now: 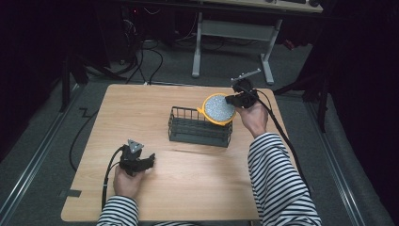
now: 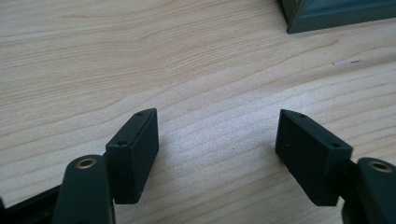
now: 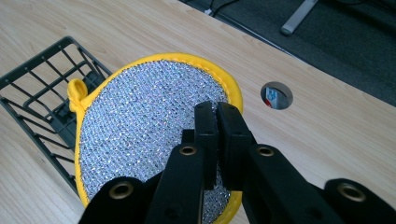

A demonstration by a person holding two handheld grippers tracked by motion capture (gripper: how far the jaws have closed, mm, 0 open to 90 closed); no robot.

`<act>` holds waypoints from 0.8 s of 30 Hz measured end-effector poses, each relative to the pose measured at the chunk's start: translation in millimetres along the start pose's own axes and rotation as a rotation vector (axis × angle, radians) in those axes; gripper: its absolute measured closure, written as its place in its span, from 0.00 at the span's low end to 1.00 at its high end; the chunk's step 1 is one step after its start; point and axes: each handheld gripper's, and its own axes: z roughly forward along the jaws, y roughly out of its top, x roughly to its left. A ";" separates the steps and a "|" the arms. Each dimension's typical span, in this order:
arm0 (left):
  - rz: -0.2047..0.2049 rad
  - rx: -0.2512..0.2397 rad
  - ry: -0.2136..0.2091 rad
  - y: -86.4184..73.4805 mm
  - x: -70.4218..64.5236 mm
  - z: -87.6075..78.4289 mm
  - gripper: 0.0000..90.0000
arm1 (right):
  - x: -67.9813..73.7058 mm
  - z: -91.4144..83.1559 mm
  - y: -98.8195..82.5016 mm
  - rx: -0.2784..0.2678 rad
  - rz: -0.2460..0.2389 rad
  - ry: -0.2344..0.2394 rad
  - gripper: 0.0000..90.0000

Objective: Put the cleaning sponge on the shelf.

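Left gripper (image 2: 217,140): jaws apart over bare table (image 2: 187,56).
Right gripper (image 3: 217,116): clamped on silver scouring pad (image 3: 140,126), above wire basket (image 1: 200,126).

This looks like a lab or test room, not a home. A light wooden surface (image 1: 188,188) stands alone on grey carpet floor (image 1: 42,155). Black cables (image 1: 146,59) lie on the floor behind it. A white metal desk frame (image 1: 233,35) stands at the back, and dark walls surround everything.
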 end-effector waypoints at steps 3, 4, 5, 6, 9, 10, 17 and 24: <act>0.000 0.000 0.000 0.0 0.0 0.0 0.34 | 3.6 4.7 1.8 0.002 -0.001 0.000 0.97; 0.000 0.000 0.000 0.0 0.0 0.0 0.34 | 3.6 4.7 1.8 0.002 -0.001 0.000 0.97; 0.000 0.000 0.000 0.0 0.0 0.0 0.34 | 6.0 7.7 2.8 0.002 -0.013 -0.003 0.97; 0.000 0.000 0.000 0.0 0.0 0.0 0.34 | 7.2 8.2 3.0 0.003 -0.011 -0.003 0.97; 0.000 0.000 0.000 0.0 -0.1 0.0 0.34 | 9.7 10.4 4.0 -0.002 -0.012 0.004 0.97; 0.002 -0.002 -0.003 -0.1 -0.4 -0.1 0.35 | 9.8 11.8 4.2 -0.005 -0.006 0.012 0.97; 0.011 -0.003 -0.010 -0.1 -1.0 -0.3 0.37 | 15.2 20.1 2.2 0.005 -0.021 0.009 0.97; 0.013 -0.001 -0.015 0.1 -1.0 0.0 0.35 | 18.9 24.3 -0.2 0.001 -0.048 -0.010 0.97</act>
